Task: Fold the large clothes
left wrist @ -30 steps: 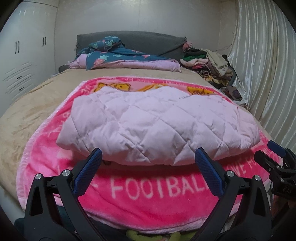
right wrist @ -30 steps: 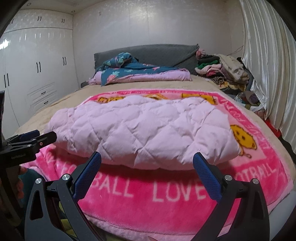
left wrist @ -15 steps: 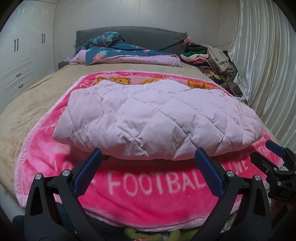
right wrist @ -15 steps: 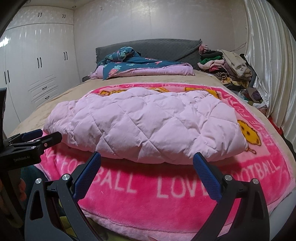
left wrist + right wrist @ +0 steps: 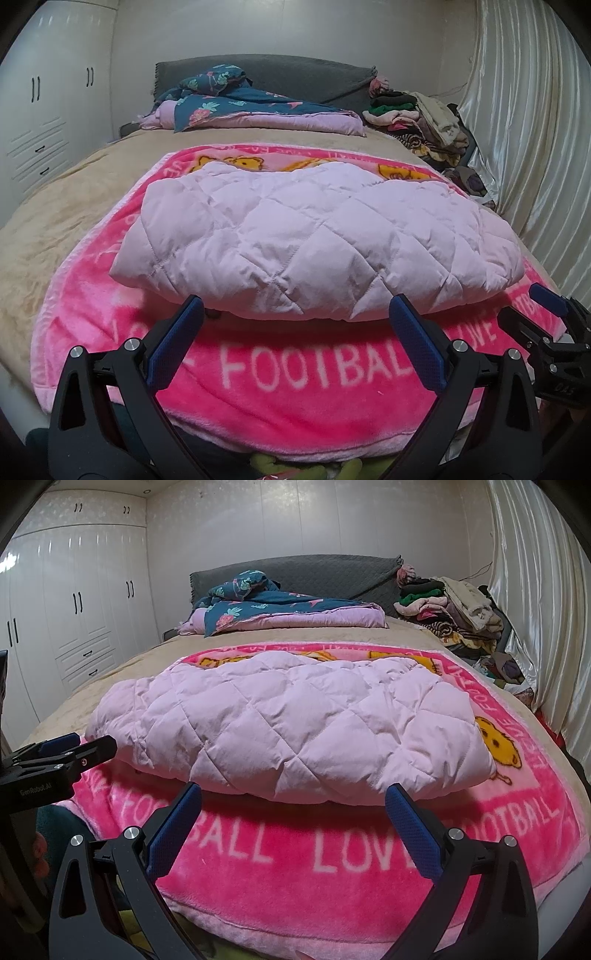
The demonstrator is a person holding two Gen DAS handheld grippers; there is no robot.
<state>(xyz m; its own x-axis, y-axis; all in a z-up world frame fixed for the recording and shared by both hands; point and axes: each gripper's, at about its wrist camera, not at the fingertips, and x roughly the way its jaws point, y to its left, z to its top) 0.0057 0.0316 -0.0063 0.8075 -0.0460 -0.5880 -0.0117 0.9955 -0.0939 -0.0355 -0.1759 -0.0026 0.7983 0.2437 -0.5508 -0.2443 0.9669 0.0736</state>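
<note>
A pale pink quilted jacket lies folded in a puffy bundle on a bright pink "FOOTBALL" blanket spread over the bed. It also shows in the right wrist view, on the same blanket. My left gripper is open and empty, just short of the jacket's near edge. My right gripper is open and empty at that same edge. Each gripper shows in the other's view: the right one at the right edge, the left one at the left edge.
A beige bedspread covers the bed. A blue floral quilt lies by the grey headboard. A pile of clothes sits at the far right beside white curtains. White wardrobes stand to the left.
Both grippers have moved slightly toward the jacket and lowered; it fills more of each view. Both stay open. The jacket has not moved.
</note>
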